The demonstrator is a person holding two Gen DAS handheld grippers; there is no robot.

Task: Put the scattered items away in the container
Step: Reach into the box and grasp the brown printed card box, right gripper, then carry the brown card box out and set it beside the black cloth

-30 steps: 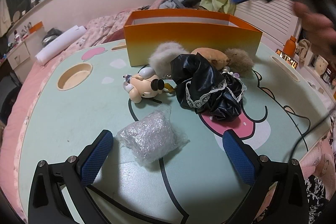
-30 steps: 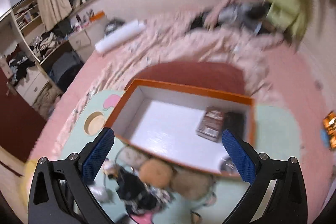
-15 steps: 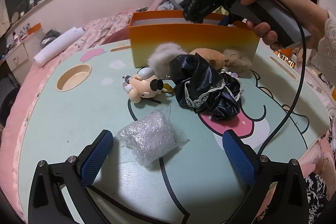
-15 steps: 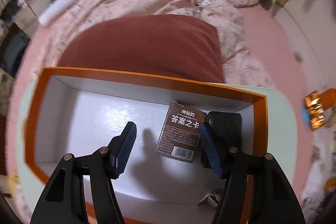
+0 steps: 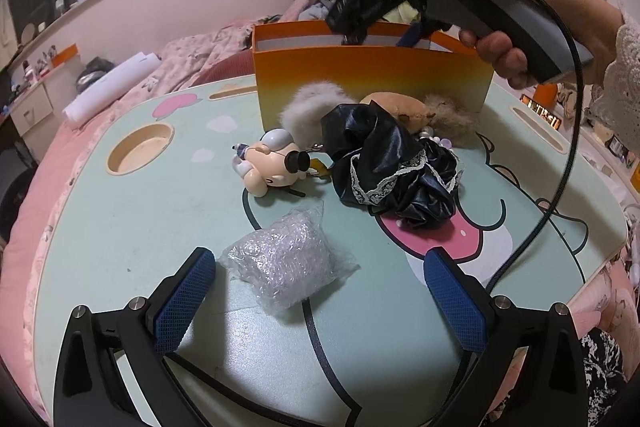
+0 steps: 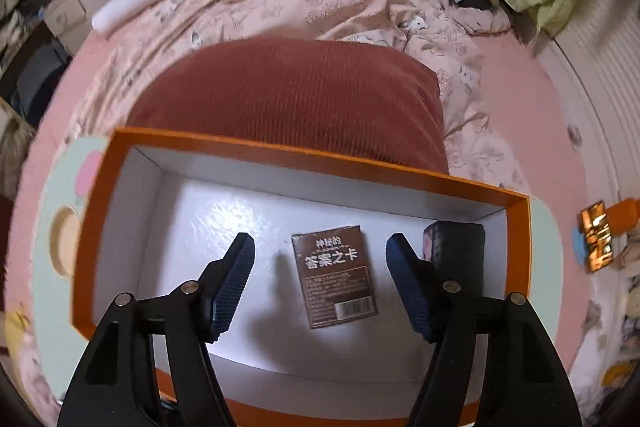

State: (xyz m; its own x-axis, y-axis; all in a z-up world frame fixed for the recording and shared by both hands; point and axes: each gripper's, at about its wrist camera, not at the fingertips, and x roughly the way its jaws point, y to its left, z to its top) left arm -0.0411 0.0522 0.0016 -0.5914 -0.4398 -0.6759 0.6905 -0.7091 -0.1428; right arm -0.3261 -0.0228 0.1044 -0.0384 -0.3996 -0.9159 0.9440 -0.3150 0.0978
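Blue ribbed pads on my right gripper (image 6: pixel 320 281) stand apart with nothing between them; the jaws have just been easing open a little after narrowing. They hang inside the orange box (image 6: pixel 304 153), pointing steeply down at its white floor. Directly past the gap lies the brown card pack (image 6: pixel 334 277), flat on the floor and apart from both pads, so I judge it already released. A dark flat item (image 6: pixel 460 249) lies just beside my right pad, against the end wall.

My left gripper (image 5: pixel 320 303) is spread wide and empty above the table (image 5: pixel 120 227), with the bubble-wrap bundle (image 5: pixel 286 261) lying between its pads, nearer the left one, touched by neither as far as I can tell.

To do this step well, I should lift the right gripper straight up before swinging back, so the pads clear the near wall of the box and do not nudge the pack or tip the light cardboard. Inside, the floor to the left of the pack is bare, which leaves room for the bulkier things.

4 more things wait outside, close to the box's front wall: the black satin scrunchie (image 5: pixel 388 163), the doll-head toy (image 5: pixel 272 163), a grey fur pom (image 5: pixel 308 105) and a tan fluffy piece (image 5: pixel 416 109). The table edge is well off on the left but nearer on the right.
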